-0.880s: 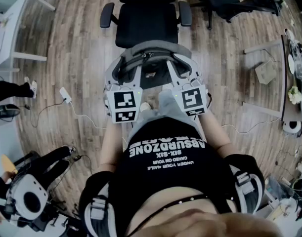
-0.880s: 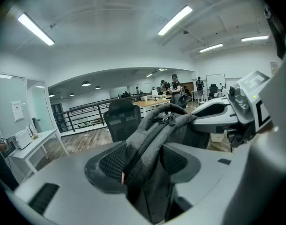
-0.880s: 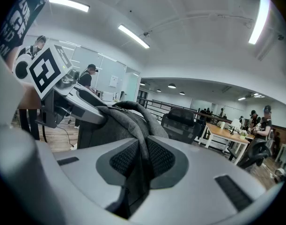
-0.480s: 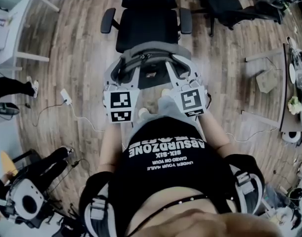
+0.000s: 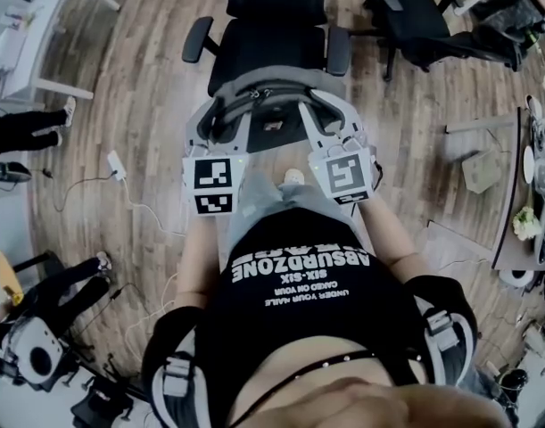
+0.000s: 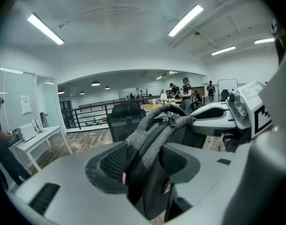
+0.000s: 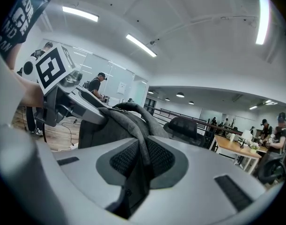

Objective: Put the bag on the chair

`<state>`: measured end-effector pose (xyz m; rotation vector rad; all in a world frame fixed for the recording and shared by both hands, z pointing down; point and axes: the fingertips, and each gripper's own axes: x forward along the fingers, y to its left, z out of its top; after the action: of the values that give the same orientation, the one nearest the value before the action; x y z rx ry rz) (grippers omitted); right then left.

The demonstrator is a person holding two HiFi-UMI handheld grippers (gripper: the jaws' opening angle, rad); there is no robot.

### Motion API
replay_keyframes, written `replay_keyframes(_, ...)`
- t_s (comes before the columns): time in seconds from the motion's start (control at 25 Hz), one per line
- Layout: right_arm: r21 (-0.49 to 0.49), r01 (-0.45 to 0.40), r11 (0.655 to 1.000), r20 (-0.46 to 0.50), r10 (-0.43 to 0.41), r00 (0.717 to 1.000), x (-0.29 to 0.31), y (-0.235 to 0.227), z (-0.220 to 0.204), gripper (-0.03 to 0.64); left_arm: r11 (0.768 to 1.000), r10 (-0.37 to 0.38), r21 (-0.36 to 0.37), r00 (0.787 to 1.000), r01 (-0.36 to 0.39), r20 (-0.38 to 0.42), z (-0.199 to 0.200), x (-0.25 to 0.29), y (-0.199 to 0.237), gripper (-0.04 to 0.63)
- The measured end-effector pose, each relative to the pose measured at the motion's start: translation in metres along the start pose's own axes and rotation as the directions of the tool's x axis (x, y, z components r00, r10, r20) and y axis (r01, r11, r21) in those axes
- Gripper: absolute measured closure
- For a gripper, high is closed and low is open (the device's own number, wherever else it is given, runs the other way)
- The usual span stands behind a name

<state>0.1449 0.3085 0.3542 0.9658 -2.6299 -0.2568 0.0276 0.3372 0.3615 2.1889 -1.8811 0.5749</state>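
Note:
A grey backpack (image 5: 270,86) hangs in front of me, just short of the black office chair (image 5: 270,47) on the far side of it. My left gripper (image 5: 221,125) is shut on the bag's left shoulder strap (image 6: 150,146), which fills the gap between its wide-set pads. My right gripper (image 5: 322,121) is shut on the other strap (image 7: 143,149). The left gripper view shows the bag's top handle (image 6: 167,110) with the chair back (image 6: 124,121) behind it. In the right gripper view the chair (image 7: 185,128) stands to the right of the bag (image 7: 117,121).
A second black chair (image 5: 415,16) stands at the far right. A white table (image 5: 22,43) is at the far left, with a person's legs (image 5: 22,132) near it. A power strip and cable (image 5: 116,163) lie on the wooden floor. A desk (image 5: 522,176) runs along the right.
The bag and both grippers have moved slightly forward toward the chair. My feet have shifted, and the floor and furniture have slid in the view. Both grips are unchanged.

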Motion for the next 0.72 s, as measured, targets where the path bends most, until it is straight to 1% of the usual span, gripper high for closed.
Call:
replay_keyframes(0.24,0.014,-0.016,1.000,-0.029,0.016,0.999,0.018,-0.018,-0.010,0.552,1.000,-0.010,-0.018,0.999,0.009,-0.036,0.002,0.026,0.001,0.377)
replay_keyframes(0.44,0.037,-0.025,0.999,-0.049,0.027,0.998,0.034,-0.030,-0.023,0.552,1.000,-0.015,-0.012,0.998,0.014,-0.057,-0.001,0.050,0.003,0.379)
replay_keyframes(0.56,0.045,-0.023,0.999,-0.065,0.026,0.998,0.051,-0.035,-0.027,0.552,1.000,-0.027,-0.018,0.997,0.026,-0.067,-0.002,0.066,0.012,0.380)
replay_keyframes(0.72,0.041,-0.023,0.999,-0.072,0.026,0.997,0.075,-0.051,-0.027,0.554,0.999,-0.045,-0.022,0.997,0.044,-0.068,0.006,0.091,0.026,0.382)
